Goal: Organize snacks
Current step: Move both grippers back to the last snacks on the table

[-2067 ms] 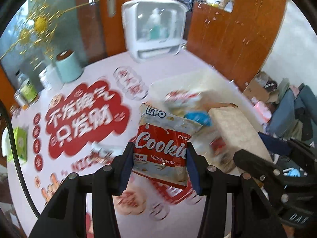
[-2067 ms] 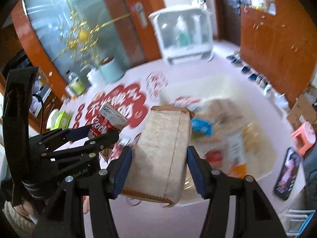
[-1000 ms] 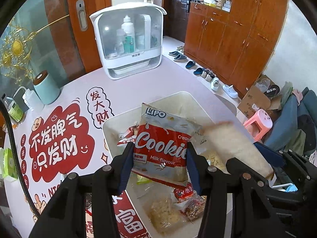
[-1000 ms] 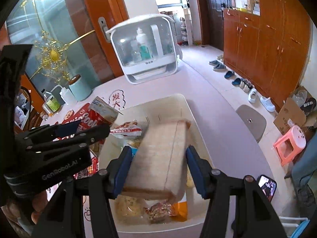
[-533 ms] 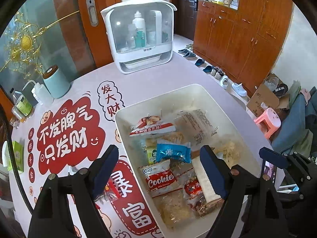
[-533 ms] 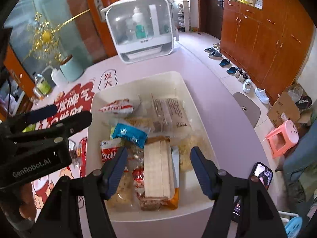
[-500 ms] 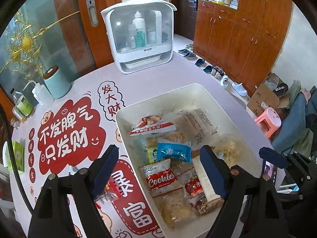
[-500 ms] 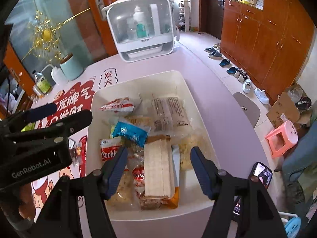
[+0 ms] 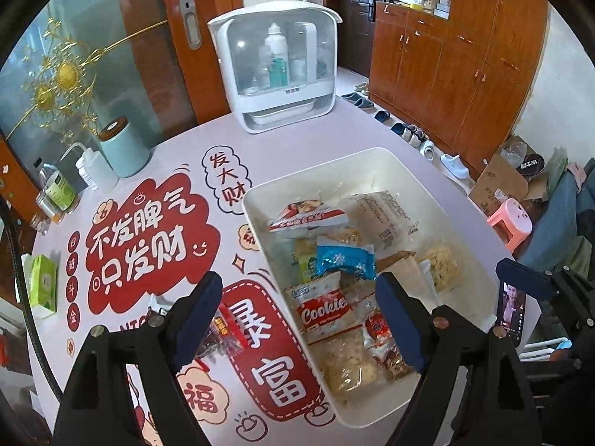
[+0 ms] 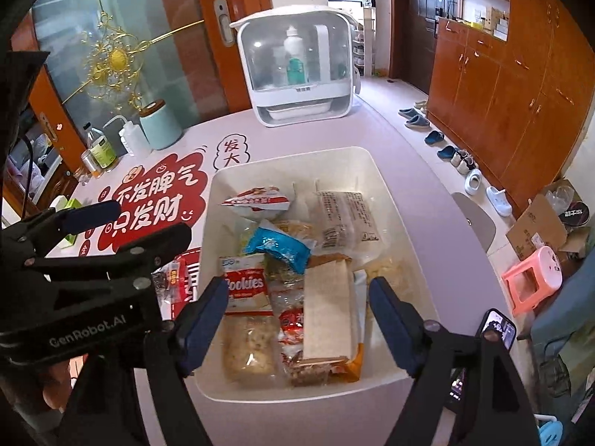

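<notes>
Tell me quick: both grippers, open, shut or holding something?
Left gripper: open, holding nothing.
Right gripper: open, jaws just been opening, nothing gripped; pale wafer pack lies in the bin below.

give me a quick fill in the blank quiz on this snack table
1. The cookie packet lies inside the white ____.
2. The blue wrapper sits ____ the tub, not on the table.
3. Both the left tongs and right tongs are ____.
4. The phone lies ____ the tub.

Missing words: tub; inside; open; outside

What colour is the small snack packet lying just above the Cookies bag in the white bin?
Bright blue with white print, clearest in the right wrist view.
</notes>
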The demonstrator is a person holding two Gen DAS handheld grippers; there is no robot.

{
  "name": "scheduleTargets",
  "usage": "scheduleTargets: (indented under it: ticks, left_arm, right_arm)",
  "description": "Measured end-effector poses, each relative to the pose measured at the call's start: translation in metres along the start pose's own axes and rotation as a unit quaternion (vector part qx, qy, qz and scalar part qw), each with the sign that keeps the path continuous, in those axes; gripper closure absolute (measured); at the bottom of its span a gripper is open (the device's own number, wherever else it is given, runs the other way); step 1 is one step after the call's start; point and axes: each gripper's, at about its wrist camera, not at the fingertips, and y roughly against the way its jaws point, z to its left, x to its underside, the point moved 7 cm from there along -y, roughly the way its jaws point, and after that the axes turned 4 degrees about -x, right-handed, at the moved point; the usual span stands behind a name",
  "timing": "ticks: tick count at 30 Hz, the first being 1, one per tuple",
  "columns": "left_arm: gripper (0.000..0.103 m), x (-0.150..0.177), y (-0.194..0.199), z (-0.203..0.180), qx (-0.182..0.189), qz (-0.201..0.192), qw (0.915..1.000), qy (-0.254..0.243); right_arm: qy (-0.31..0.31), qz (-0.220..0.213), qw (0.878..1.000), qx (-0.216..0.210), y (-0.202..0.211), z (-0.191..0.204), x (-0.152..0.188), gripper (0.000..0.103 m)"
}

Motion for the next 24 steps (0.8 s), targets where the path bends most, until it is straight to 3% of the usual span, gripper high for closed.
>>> scheduleTargets:
  ticks: [10, 16, 24]
  left_arm:
    - [0.019, 0.021, 0.031, 0.047, -0.017, -0.026, 0.9995, 0.01]
    - [0.02, 0.041, 0.055, 0.095, -0.019, -0.045, 0.9982, 0.035]
    - [0.02, 0.067, 0.081, 0.184, -0.079, -0.067, 0.9941, 0.032]
  right_arm:
    - [0.002, -0.02, 1.0, 0.012, 0.014, 0.028, 0.007, 0.024]
    - [0.001, -0.047, 0.999, 0.006, 0.026, 0.053, 0.007, 0.024]
    - [0.021, -0.054, 0.998, -0.022, 0.028, 0.106, 0.004, 0.024]
